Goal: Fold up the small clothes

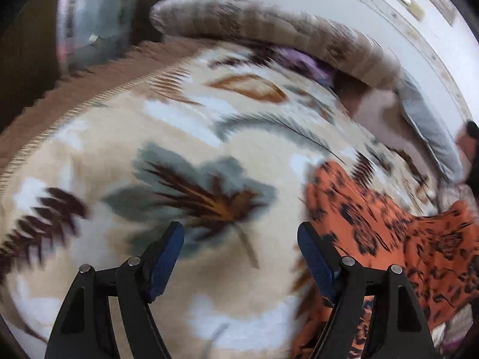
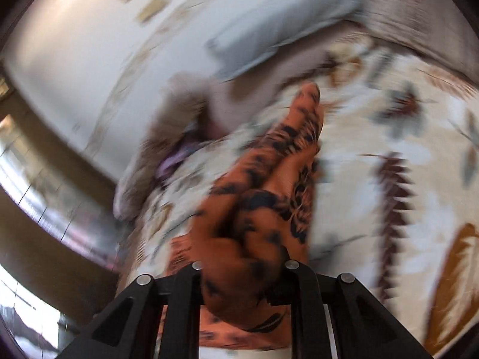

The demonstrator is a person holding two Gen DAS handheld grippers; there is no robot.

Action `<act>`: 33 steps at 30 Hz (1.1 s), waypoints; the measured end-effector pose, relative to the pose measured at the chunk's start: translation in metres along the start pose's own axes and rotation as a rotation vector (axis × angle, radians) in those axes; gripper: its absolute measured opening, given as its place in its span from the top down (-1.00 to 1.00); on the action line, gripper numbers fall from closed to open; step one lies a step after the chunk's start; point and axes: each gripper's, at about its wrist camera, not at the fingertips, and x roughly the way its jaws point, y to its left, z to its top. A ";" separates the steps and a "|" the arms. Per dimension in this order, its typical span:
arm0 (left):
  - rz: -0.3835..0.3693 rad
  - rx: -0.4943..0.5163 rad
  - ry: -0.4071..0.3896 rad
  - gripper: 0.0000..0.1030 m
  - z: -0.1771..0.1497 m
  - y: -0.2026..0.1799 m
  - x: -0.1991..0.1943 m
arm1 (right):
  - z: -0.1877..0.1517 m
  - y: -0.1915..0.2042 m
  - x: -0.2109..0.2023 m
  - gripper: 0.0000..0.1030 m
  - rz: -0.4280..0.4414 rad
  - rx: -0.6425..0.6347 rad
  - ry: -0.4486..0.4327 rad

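An orange garment with a black floral print [image 1: 398, 239] lies on a cream blanket with leaf patterns [image 1: 167, 137], at the right of the left wrist view. My left gripper [image 1: 241, 233] is open and empty above the blanket, just left of the garment's edge. In the right wrist view the same orange garment [image 2: 269, 197] is bunched up between the fingers of my right gripper [image 2: 244, 269] and covers the fingertips. It hangs from the gripper toward the blanket [image 2: 389, 161]. Both views are blurred by motion.
A grey-brown rolled blanket [image 1: 269, 30] and a grey pillow [image 1: 428, 131] lie at the far side of the bed. A purple cloth [image 1: 311, 65] peeks out beneath the roll. A white wall [image 2: 74, 59] stands behind, with a dark doorway [image 1: 27, 45] at the left.
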 end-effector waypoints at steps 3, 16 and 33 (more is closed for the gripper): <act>0.043 -0.056 -0.030 -0.54 0.004 0.021 -0.010 | -0.019 0.050 0.026 0.63 0.064 -0.054 0.052; 0.089 -0.099 -0.038 -0.54 0.003 0.063 -0.015 | -0.147 0.103 0.141 -0.37 0.222 0.006 0.451; -0.532 -0.021 0.191 -0.54 -0.012 -0.023 0.016 | -0.106 0.002 0.076 0.35 0.055 -0.080 0.305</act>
